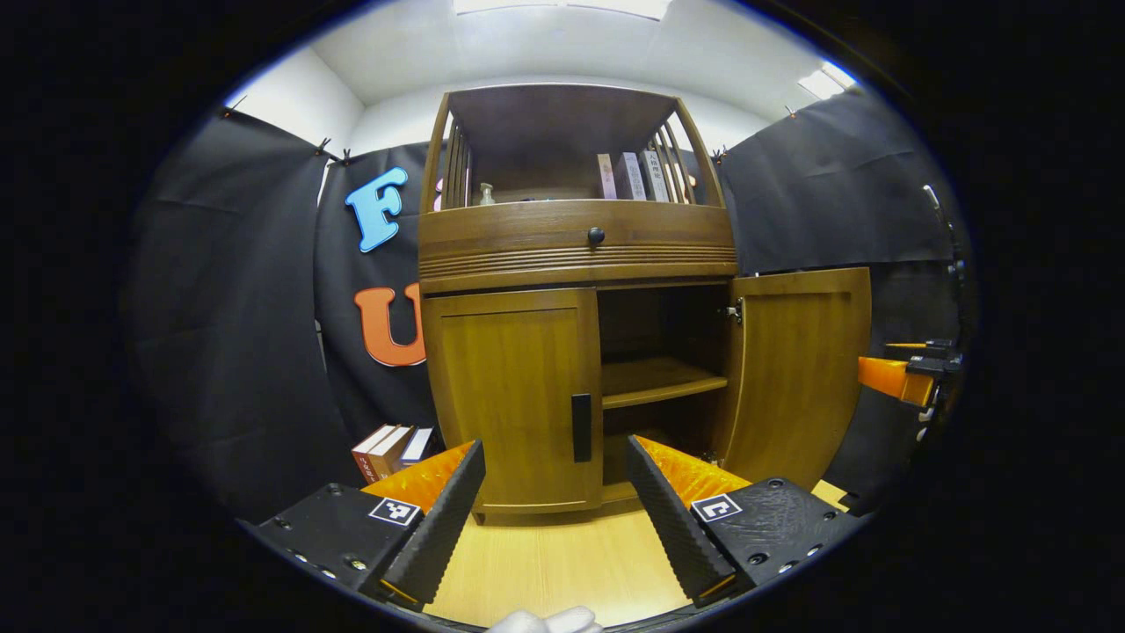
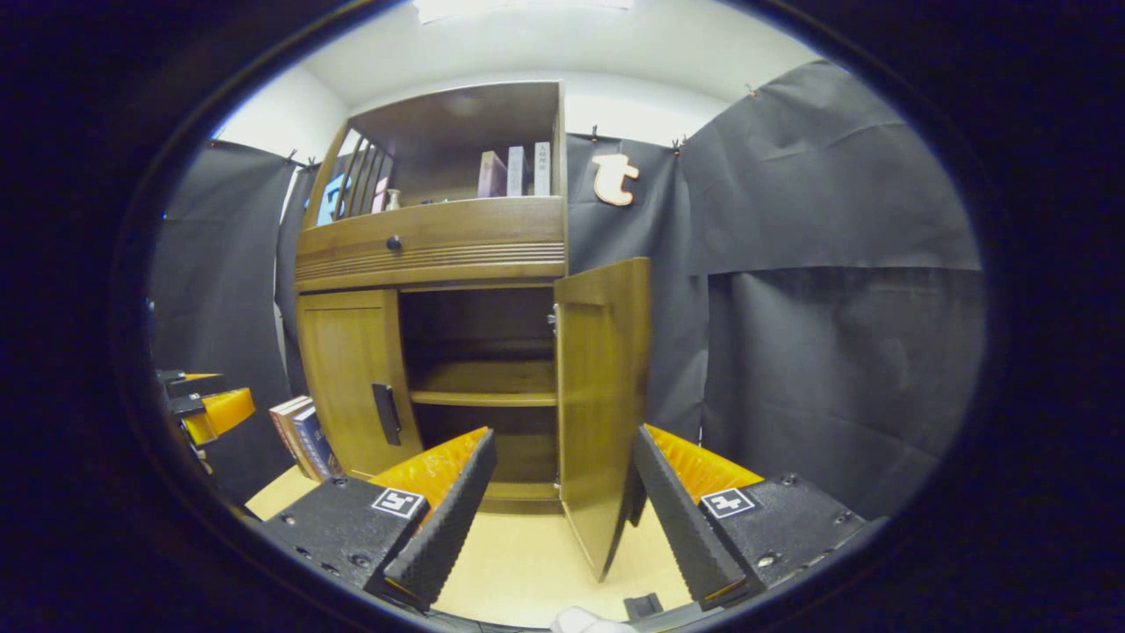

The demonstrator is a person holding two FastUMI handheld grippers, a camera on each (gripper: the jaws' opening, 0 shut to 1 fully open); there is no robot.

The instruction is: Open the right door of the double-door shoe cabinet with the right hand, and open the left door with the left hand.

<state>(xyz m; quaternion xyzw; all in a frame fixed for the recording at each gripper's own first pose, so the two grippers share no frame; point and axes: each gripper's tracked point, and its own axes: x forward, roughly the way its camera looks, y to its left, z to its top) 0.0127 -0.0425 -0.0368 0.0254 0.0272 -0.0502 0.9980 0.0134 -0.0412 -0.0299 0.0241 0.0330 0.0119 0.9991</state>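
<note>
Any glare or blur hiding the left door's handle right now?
Left gripper view: left door evenly lit, its dark handle sharp, fisheye bowing the cabinet. Right gripper view: handle small but clear; open compartment shadowed.

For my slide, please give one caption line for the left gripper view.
Open tongs face the closed left door; right door already stands open.

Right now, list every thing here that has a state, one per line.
right door: swung open
left door: closed, handle untouched
drawer: closed
left gripper: open, short of the left door
right gripper: open, straddling the right door's edge without pressing it
</note>
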